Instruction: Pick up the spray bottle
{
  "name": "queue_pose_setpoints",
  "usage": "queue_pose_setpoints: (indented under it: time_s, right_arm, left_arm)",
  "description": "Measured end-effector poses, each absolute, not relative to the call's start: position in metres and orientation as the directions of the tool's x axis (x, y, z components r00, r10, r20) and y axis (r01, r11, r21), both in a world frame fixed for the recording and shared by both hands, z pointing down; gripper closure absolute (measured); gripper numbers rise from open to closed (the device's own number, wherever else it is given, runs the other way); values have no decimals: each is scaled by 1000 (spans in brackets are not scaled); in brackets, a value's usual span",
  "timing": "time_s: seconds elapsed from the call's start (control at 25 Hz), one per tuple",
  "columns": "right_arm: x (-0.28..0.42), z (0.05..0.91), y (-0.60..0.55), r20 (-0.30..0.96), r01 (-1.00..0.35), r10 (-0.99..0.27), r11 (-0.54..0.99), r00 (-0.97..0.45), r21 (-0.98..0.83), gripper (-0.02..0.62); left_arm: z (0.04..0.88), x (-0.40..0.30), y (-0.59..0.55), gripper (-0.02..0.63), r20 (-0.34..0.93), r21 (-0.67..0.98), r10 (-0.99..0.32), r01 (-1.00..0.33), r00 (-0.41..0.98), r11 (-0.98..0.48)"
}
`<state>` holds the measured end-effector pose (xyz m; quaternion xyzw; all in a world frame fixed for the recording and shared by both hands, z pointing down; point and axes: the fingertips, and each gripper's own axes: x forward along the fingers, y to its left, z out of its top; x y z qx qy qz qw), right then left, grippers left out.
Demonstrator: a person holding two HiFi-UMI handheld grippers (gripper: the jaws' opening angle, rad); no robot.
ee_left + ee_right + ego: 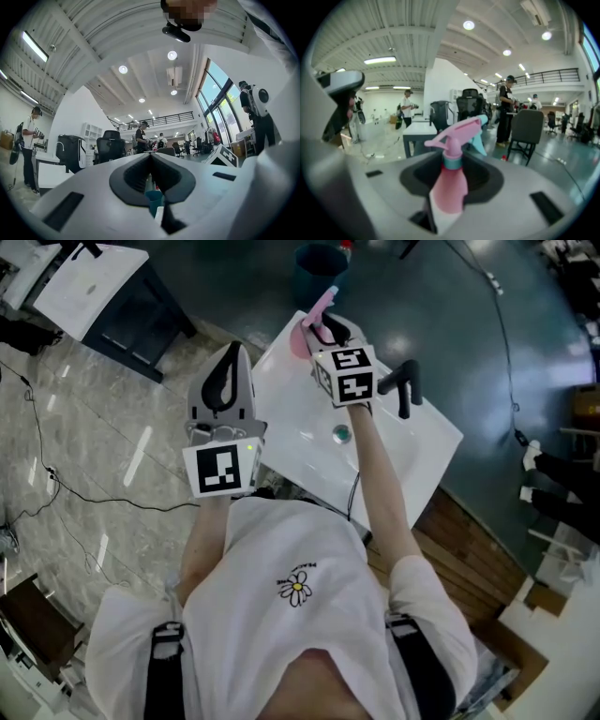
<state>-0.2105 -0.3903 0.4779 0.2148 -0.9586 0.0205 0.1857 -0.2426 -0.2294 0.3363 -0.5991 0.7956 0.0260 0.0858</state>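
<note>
The spray bottle (449,185) is pink, with a pink trigger head, a teal collar and a teal nozzle. It stands upright between the jaws of the right gripper (452,161), which are clamped at a middling width on its body below the collar. The right gripper view shows this grip and the bottle's colours up close. The head view shows the spray bottle (301,337) only partly, poking out past the right gripper (323,329) over the far edge of the white table (300,442). From that view I cannot tell whether the bottle's base touches the table. The left gripper (151,157) has its jaw tips together with nothing between them. In the head view the left gripper (228,357) hangs beside the table's left edge, well apart from the bottle. There is one bottle and there are two grippers. Each gripper carries one marker cube, the right one (345,374) and the left one (222,469). Two other things lie on the table, seen only from the head: a small round greenish object (342,434) and a black angled handle (405,385). One dark teal bin (314,273) stands on the floor beyond the table. The bin (153,199) also shows through the gap under the left jaws. No view shows what is inside it. The gripper views alone take in the hall, with an office chair (527,129), a second desk (419,131) and several people standing.
</note>
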Motion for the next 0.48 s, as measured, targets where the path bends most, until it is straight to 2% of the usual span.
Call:
queue_pose_setpoints:
  time_s: [0.48]
  right_arm:
    - [-151,389,-364,202,-541,-530,841,-824,-1,439]
  left_arm:
    - [301,-213,-237,588,-228,-35,-964,-988,-138,150]
